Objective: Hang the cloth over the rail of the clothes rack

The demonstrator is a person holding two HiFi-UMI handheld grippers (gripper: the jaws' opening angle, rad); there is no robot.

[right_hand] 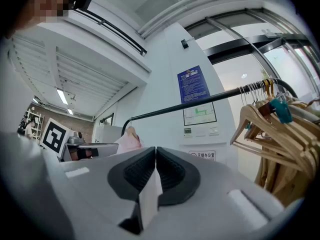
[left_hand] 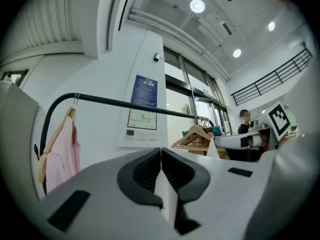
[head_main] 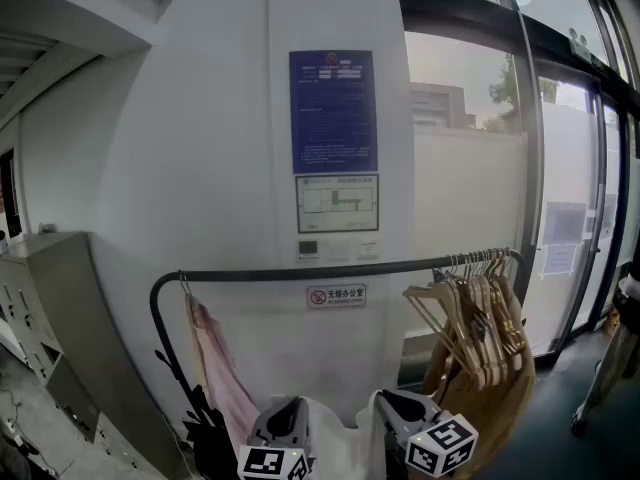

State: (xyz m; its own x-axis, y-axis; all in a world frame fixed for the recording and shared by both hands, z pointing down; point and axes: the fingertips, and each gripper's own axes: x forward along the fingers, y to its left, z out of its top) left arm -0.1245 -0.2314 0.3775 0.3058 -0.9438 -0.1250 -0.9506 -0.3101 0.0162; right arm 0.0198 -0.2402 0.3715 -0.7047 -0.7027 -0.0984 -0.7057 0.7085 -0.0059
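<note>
The black rail [head_main: 340, 269] of the clothes rack runs across the wall ahead of me, above both grippers. The white cloth [head_main: 335, 438] hangs between them at the bottom edge of the head view. My left gripper [head_main: 282, 430] is shut on one part of the cloth [left_hand: 167, 196], a thin white fold pinched between its pads. My right gripper [head_main: 415, 423] is shut on another part of the cloth [right_hand: 149, 196] in the same way. The rail [left_hand: 125, 104] shows up and ahead in the left gripper view. In the right gripper view the rail [right_hand: 200, 104] also lies ahead.
A pink garment [head_main: 218, 368] hangs on a hanger at the rail's left end. Several wooden hangers [head_main: 480, 313] crowd its right end. A grey cabinet [head_main: 50, 308] stands to the left, glass doors [head_main: 580, 228] to the right. A person [left_hand: 244, 123] stands far off.
</note>
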